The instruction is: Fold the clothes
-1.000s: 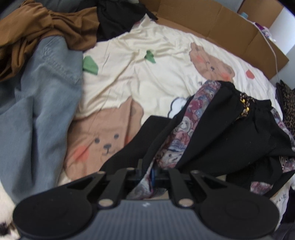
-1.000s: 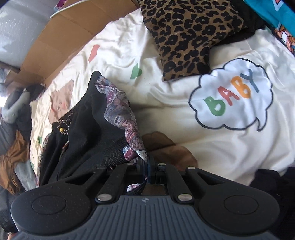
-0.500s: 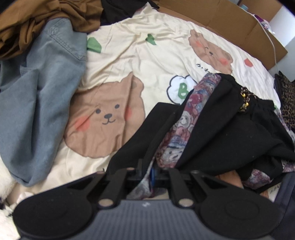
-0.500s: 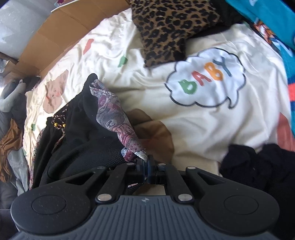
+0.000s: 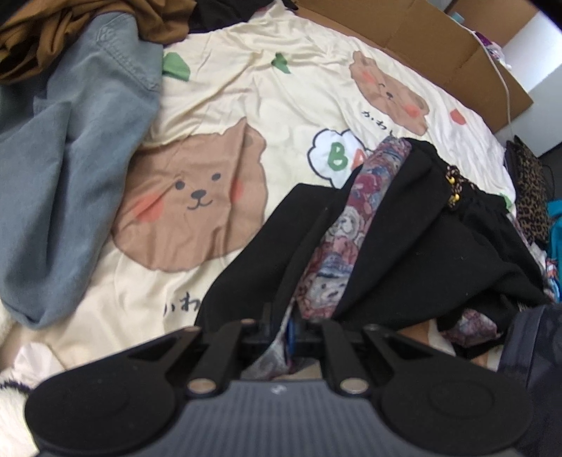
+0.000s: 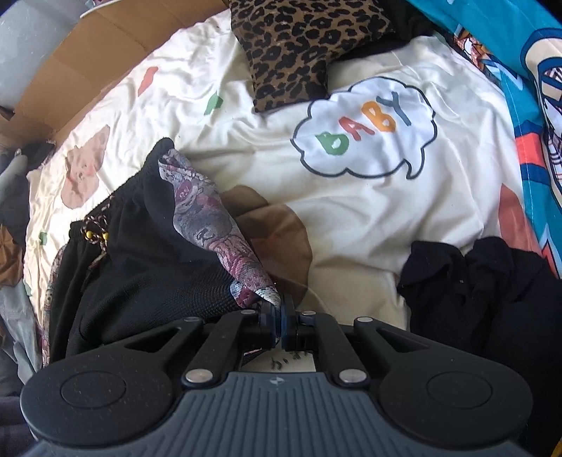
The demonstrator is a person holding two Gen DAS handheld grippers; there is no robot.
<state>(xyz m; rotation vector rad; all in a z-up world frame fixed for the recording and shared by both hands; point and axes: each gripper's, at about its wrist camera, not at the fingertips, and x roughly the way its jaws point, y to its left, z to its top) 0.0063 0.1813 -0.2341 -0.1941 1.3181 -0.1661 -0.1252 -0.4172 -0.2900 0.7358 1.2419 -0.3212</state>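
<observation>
While both grippers are pointed steeply down at the bed, the scene is set out against one landmark, the cream sheet (image 5: 281,91) printed with bears:

Garment: a black garment with a floral lining (image 5: 404,239) is held up between the two grippers; its lower folds are draped onto the cream sheet, beside the printed bear face; a beaded drawstring is seen at its waistband.

Left gripper (image 5: 289,328): the fingers are clenched on the floral edge of the garment; cloth is seen pinched between them, just above the cream sheet.

Right gripper (image 6: 280,321): the fingers are clamped on a corner of the floral lining; the corner is drawn taut over the cream sheet, below the "BABY" cloud print.

Denim piece (image 5: 70,158): laid over the cream sheet's left side in the left wrist view; a brown garment (image 5: 52,31) is heaped beyond it.

Leopard-print piece (image 6: 302,45): laid on the cream sheet's far edge in the right wrist view.

Black heap (image 6: 491,291): a crumpled dark garment is lying on the cream sheet, to the right of the right gripper.

Cardboard (image 5: 439,38): stood along the cream sheet's far side.
</observation>
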